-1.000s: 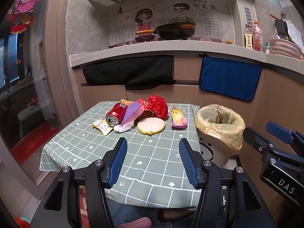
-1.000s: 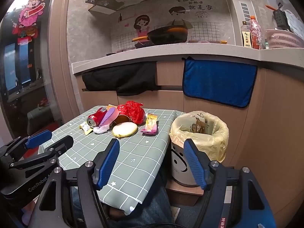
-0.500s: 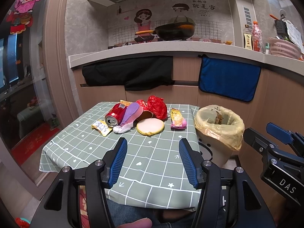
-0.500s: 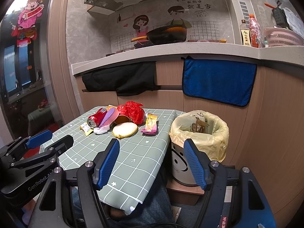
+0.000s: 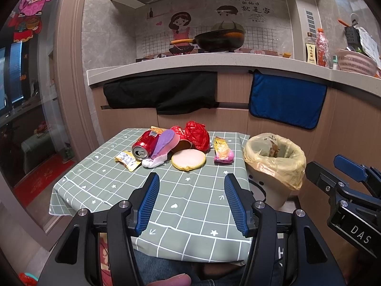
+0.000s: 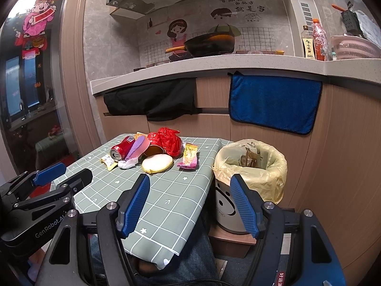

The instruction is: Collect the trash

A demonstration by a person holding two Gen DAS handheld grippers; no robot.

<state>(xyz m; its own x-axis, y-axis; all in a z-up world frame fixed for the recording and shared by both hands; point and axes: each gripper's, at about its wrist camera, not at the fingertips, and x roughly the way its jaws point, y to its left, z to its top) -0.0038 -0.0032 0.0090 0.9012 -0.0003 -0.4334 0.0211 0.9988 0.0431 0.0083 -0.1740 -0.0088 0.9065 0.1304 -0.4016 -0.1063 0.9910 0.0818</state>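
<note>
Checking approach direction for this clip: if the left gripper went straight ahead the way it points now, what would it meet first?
Probably the round yellow-rimmed lid: it lies centred ahead of the open left gripper, nearest of the trash pile on the checked tablecloth. Depth is unclear; pitched downward, it might touch the cloth first.

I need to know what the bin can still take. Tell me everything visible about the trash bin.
The trash bin is a pale round can with a smiley face on its side, lined with a thin yellow plastic bag folded over the rim. It stands upright and open, just off the table's right edge, seemingly on a low wooden stand. Some brownish scraps already lie inside.
</note>
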